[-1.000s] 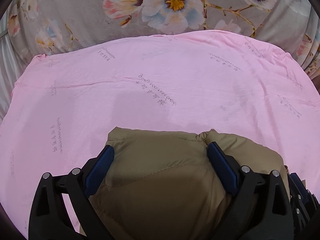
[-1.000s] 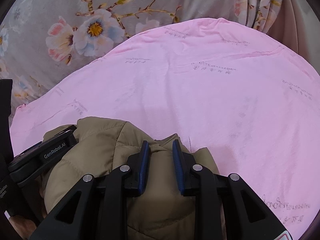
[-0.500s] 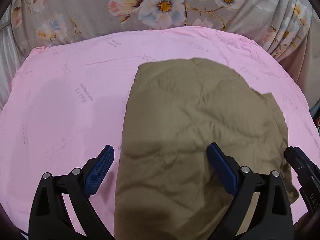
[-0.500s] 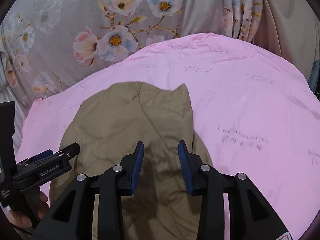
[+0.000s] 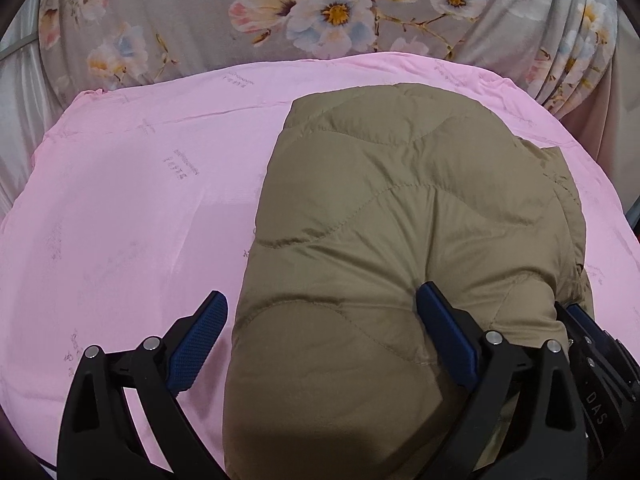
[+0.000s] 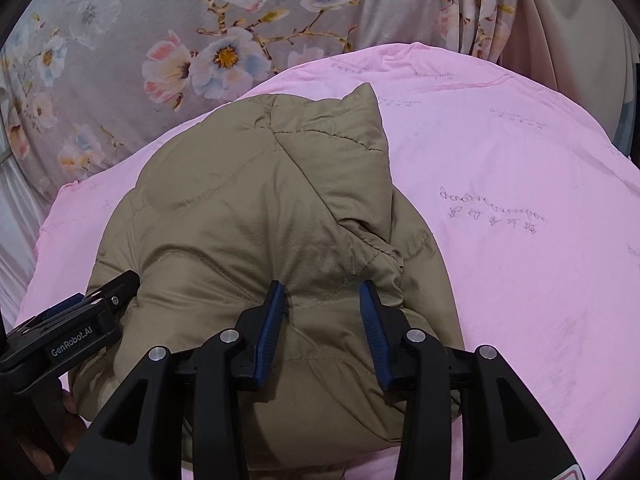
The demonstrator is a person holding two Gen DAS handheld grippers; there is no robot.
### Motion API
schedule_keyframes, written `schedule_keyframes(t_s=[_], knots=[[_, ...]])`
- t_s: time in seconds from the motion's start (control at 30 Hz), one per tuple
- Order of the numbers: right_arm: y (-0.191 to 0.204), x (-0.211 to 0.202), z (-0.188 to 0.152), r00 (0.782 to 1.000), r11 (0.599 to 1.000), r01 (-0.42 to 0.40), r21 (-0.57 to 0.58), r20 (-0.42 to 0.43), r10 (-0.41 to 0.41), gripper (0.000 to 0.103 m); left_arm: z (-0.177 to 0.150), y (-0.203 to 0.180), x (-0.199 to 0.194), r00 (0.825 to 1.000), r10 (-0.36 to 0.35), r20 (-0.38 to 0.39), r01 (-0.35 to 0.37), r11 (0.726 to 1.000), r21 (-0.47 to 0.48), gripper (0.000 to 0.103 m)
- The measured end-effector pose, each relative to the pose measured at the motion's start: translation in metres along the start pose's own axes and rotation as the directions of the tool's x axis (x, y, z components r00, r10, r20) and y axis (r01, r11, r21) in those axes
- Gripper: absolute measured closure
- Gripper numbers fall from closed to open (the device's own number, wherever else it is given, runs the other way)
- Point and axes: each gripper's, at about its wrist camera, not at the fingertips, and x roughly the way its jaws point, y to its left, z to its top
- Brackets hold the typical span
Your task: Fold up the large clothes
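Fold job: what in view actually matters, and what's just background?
Job:
- khaki quilted jacket, folded on the sheet
- left gripper, open
- right gripper, jaws just been opening, jacket fabric between them

Background:
- pink sheet
- floral curtain

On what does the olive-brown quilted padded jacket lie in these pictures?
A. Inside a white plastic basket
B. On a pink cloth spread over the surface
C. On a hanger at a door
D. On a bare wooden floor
B: the olive-brown quilted padded jacket lies flat on the pink cloth, which shows around it on both sides.
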Motion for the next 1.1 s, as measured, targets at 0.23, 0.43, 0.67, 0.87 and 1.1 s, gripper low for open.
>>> schedule_keyframes(t_s=[0.23, 0.43, 0.67, 0.87, 1.1], knots=[[-0.002, 0.0, -0.001, 1.0, 1.0, -0.017, 0.006, 0.004, 0.017, 0.063, 0.001, 0.008, 0.001, 0.999, -0.031, -0.009, 0.031, 0.999, -0.019, 0.008], [-0.025, -0.029, 0.033, 0.997, 0.994, -0.083, 0.073, -0.006, 0.083, 0.039, 0.029, 0.057, -0.004, 0.97, -0.215, -0.114, 0.196, 0.967, -0.16, 0.008], [-0.078, 0.012, 0.055, 0.929, 0.919, -0.264, 0.292, -0.177, 0.324, 0.032, 0.041, 0.098, 0.033, 0.853, -0.47, -0.227, 0.381, 0.858, -0.345, 0.006], [-0.085, 0.058, 0.036, 0.808, 0.82, -0.385, 0.423, -0.276, 0.521, 0.022, 0.027, 0.085, 0.061, 0.752, -0.594, -0.284, 0.471, 0.787, -0.398, 0.006], [-0.062, 0.069, 0.039, 0.749, 0.774, -0.476, 0.418, -0.27, 0.606, 0.015, 0.023, 0.068, 0.07, 0.699, -0.655, -0.288, 0.513, 0.739, -0.436, 0.005]])
